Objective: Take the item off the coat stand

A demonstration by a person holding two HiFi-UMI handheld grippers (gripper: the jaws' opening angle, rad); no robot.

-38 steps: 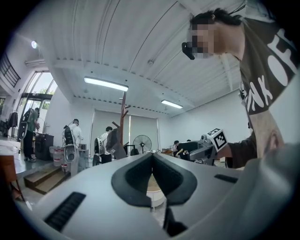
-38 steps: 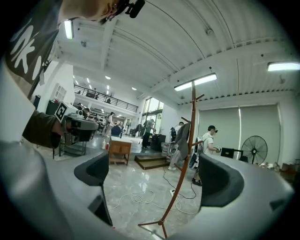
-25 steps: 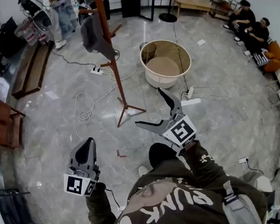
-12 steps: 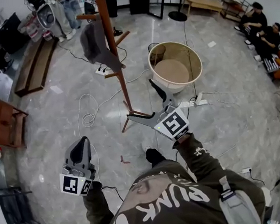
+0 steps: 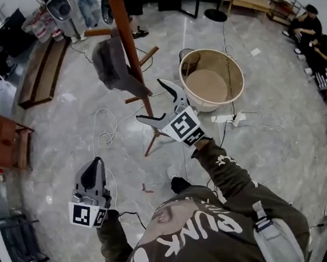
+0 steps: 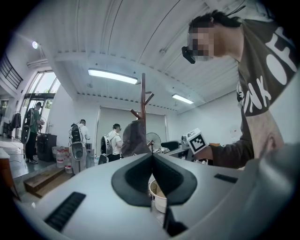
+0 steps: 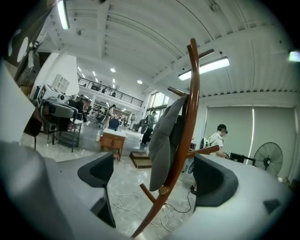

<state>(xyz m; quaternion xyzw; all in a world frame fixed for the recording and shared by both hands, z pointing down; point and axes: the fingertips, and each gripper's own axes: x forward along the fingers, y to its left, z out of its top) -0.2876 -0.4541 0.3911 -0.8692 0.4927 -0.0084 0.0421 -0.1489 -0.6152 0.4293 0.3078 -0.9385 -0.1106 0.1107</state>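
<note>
A grey fabric item [image 5: 114,65] hangs on a peg of the brown wooden coat stand [image 5: 125,38]. My right gripper [image 5: 150,101] is raised close to the stand's right side, below the item; its jaws stand wide and are closing, with nothing between them. In the right gripper view the grey item [image 7: 164,136] and the stand's pole [image 7: 190,117] appear beyond the right gripper [image 7: 154,176], not touching its pads. My left gripper [image 5: 93,165] hangs low at the left, shut and empty. In the left gripper view the stand [image 6: 143,101] is far off past the left gripper [image 6: 152,157].
A round tub [image 5: 207,106] stands on the floor right of the stand. White cables [image 5: 100,134] and a power strip [image 5: 227,117] lie around the stand's feet. A wooden table [image 5: 3,143] is at the left, and people sit at the far right [image 5: 316,28].
My right gripper has risen and moved left, from near the stand's foot to beside the pole under the grey item. The left gripper has stayed about where it was.
</note>
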